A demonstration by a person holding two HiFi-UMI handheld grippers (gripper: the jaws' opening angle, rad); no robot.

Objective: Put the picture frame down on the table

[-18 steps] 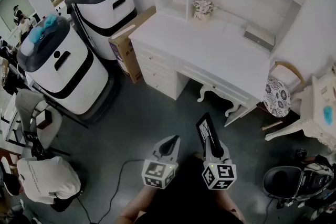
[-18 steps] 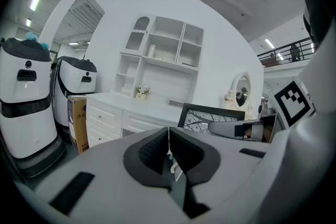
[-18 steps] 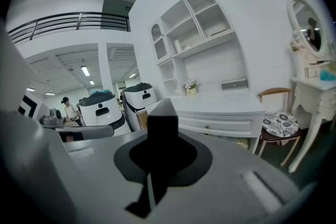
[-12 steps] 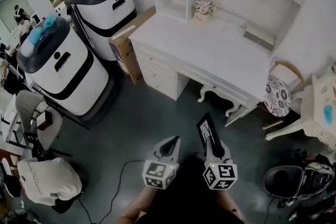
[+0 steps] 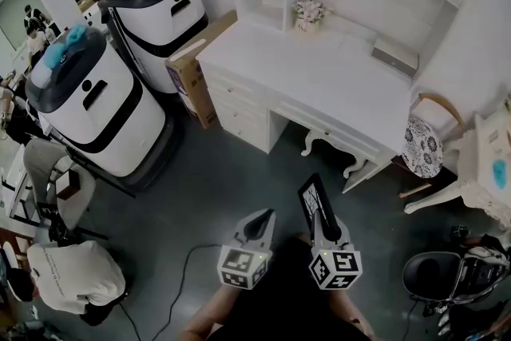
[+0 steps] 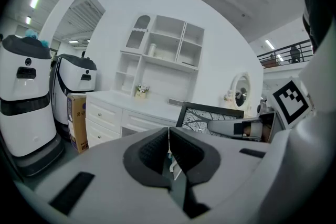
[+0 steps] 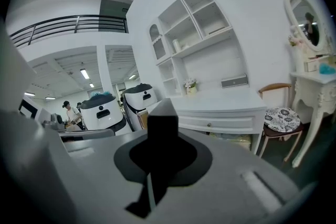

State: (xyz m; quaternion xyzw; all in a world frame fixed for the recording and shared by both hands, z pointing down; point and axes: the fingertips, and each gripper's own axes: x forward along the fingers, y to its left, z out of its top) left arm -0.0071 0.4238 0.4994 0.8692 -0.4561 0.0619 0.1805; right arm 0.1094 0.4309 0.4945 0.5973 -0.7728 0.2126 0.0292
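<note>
The picture frame [image 5: 309, 197], black-edged with a branch print, stands upright in my right gripper [image 5: 318, 215], whose jaws are shut on its lower edge. In the right gripper view the frame [image 7: 161, 124] shows edge-on, rising from between the jaws. My left gripper [image 5: 257, 224] is beside it on the left, shut and empty, its pads meeting [image 6: 169, 138]. From the left gripper view the frame [image 6: 203, 117] is at the right. Both grippers hang over the dark floor, well short of the white desk table [image 5: 319, 88].
On the desk stand a flower pot [image 5: 308, 13] and a grey box [image 5: 394, 55], under a hutch of shelves. A patterned chair [image 5: 421, 144] is at its right, a cardboard box [image 5: 192, 69] and two white machines [image 5: 96, 104] at its left. A person [image 5: 68, 273] crouches lower left.
</note>
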